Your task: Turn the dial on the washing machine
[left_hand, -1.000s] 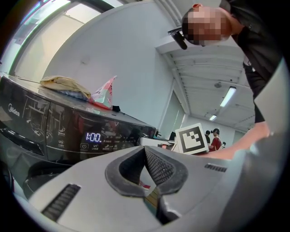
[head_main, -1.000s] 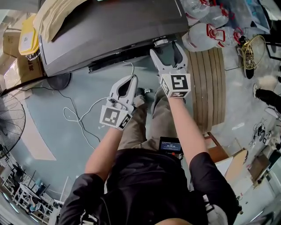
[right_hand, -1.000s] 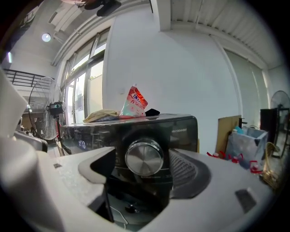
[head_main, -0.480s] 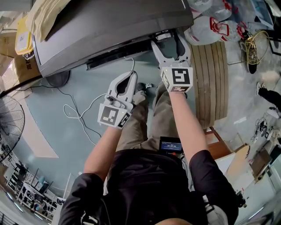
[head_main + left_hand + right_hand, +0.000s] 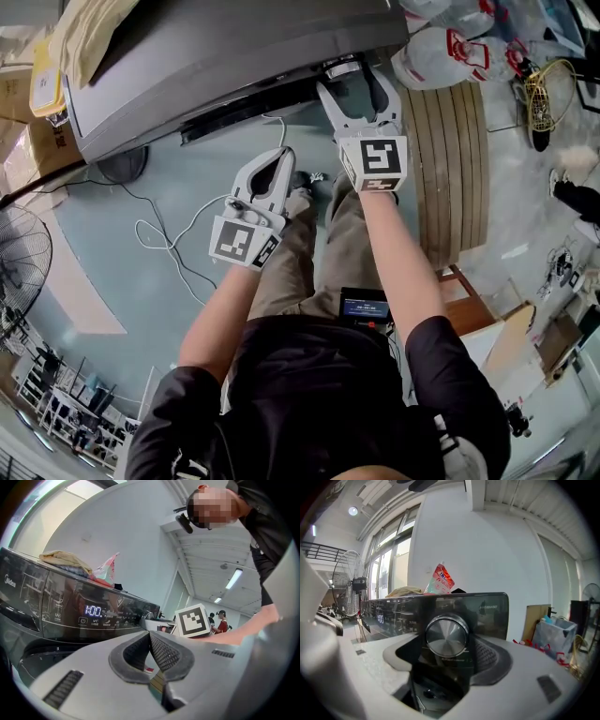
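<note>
The dark grey washing machine [image 5: 234, 56] stands in front of me, its silver dial [image 5: 343, 67] at the right end of the control panel. My right gripper [image 5: 353, 82] reaches to the panel with a jaw on each side of the dial [image 5: 447, 634]. Its jaws have just been closing, and a thin gap still shows on both sides between the pads and the dial. The left gripper [image 5: 281, 157] hangs lower and to the left over the floor, shut with nothing in it. In the left gripper view its closed pads [image 5: 161, 651] face the lit display [image 5: 93, 611].
A beige cloth [image 5: 94, 33] lies on the machine's top. A ribbed mat [image 5: 450, 169] and plastic bags [image 5: 441, 47] sit to the right. A white cable [image 5: 169, 248] runs over the floor at left, near a fan [image 5: 19, 272] and boxes [image 5: 47, 141].
The head view has shifted a little. Both grippers keep their places, the right one at the dial and the left one shut below it.
</note>
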`<state>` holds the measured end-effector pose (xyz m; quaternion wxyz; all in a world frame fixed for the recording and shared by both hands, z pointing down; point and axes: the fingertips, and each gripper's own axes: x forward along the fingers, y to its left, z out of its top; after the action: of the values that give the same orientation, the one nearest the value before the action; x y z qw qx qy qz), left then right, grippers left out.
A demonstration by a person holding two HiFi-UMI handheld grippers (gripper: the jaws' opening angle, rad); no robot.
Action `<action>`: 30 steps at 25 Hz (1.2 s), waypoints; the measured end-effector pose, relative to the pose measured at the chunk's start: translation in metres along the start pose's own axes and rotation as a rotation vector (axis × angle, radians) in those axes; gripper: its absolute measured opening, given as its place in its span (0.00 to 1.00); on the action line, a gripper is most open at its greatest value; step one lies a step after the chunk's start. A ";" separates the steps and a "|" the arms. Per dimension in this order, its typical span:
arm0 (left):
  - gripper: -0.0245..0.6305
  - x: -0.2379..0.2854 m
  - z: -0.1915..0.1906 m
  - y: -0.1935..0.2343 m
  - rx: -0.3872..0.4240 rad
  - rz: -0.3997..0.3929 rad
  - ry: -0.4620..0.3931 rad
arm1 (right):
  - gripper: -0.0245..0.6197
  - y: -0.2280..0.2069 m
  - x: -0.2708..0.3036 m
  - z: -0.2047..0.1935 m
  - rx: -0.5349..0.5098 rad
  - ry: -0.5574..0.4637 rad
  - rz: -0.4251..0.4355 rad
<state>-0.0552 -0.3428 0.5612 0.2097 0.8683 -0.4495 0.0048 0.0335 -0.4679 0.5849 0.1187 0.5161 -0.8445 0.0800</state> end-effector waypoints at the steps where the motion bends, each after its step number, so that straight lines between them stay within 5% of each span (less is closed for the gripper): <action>1: 0.03 0.000 0.000 -0.001 0.000 -0.001 -0.001 | 0.52 0.000 0.000 0.000 0.000 -0.001 0.001; 17: 0.03 -0.003 -0.003 -0.003 -0.005 0.000 0.008 | 0.47 -0.002 -0.002 0.000 0.125 0.005 0.024; 30: 0.03 -0.004 -0.009 -0.003 -0.015 0.007 0.008 | 0.47 -0.005 -0.002 0.000 0.370 -0.035 0.072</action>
<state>-0.0537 -0.3353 0.5674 0.2181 0.8651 -0.4516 0.0056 0.0384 -0.4685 0.5845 0.0041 0.4997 -0.8353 0.2293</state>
